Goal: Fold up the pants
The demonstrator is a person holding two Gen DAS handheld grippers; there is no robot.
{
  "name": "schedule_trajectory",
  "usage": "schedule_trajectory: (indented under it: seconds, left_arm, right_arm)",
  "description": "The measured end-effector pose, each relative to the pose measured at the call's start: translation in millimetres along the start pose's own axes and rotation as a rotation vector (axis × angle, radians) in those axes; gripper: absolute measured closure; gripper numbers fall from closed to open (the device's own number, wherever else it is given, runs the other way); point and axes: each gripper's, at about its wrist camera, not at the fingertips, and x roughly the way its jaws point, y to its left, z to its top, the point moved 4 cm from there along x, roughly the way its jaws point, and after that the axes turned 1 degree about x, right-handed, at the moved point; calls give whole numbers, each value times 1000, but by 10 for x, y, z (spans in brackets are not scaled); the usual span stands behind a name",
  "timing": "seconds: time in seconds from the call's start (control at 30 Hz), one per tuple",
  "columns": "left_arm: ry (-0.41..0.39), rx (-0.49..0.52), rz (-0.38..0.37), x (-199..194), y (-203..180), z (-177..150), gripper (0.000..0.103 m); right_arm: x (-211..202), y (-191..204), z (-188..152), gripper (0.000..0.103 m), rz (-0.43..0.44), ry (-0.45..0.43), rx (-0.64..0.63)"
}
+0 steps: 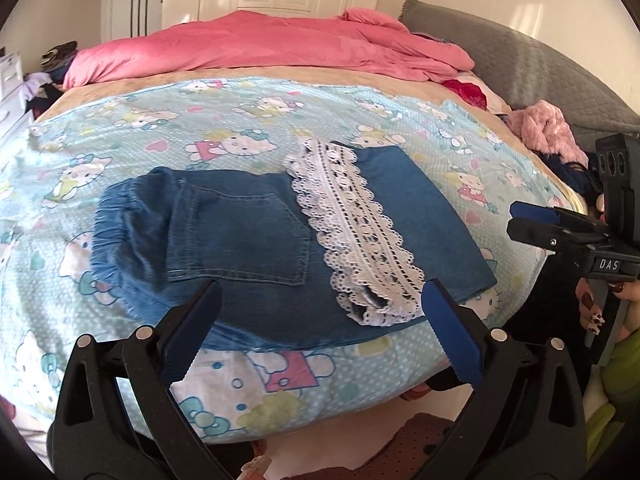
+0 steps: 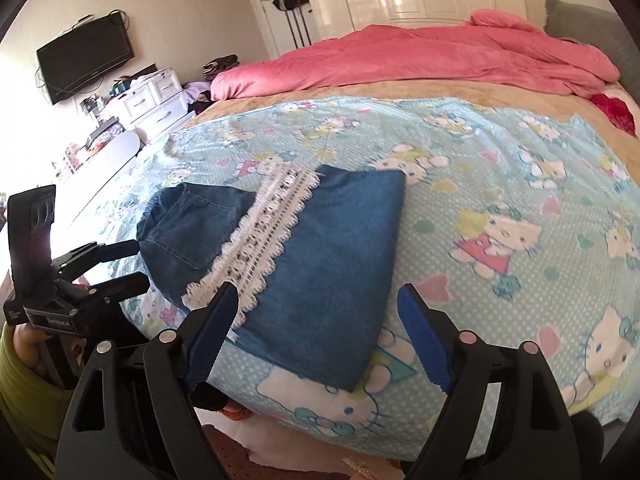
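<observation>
**Denim pants lie folded on the bed as both grippers hang open above them**

A pair of blue denim pants with white lace-trimmed cuffs (image 1: pixel 288 236) lies on the light-blue cartoon-cat bedsheet (image 1: pixel 224 120), near the bed's near edge. The legs are doubled back over the seat: the lace hems run in a band across the middle of the bundle, just beside the back pocket, with the gathered elastic waistband at the left end and the fold at the right. Judged from this, the main fold looks done and the bundle reads as compact and roughly rectangular. What may remain is one more fold to halve it, or a little squaring of the edges; the near corner by the lace is slightly rumpled.

The left gripper (image 1: pixel 320 328) is poised over the near edge of the denim, angled down toward the bed, its blue-padded jaws wide apart and nothing between them. The right gripper (image 2: pixel 316 328) hangs likewise over the right half of the bundle, jaws apart and clear of the cloth. Each gripper shows in the other's view at the bed's side, held by a hand in a yellow-green sleeve (image 2: pixel 24 376). A crumpled pink quilt (image 1: pixel 260 44) lies across the far part of the bed.
</observation>
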Motion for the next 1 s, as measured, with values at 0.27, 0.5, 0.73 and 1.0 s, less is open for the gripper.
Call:
schedule_trajectory:
  seconds: [0.27, 0.5, 0.73, 1.0]
  left_arm:
    - [-19, -70, 13, -118, 288, -46, 9]
    - [-29, -130, 18, -155, 517, -92, 9]
    - [-13, -240, 37, -85, 860, -185, 9]
    - [-37, -414, -12, 24, 1148, -273, 9]
  right_arm:
    - [180, 443, 293, 22, 63, 17, -74]
    - [447, 895, 566, 22, 123, 49, -149]
    - [880, 1354, 846, 22, 171, 107, -251]
    - [1480, 1943, 1053, 22, 218, 201, -411]
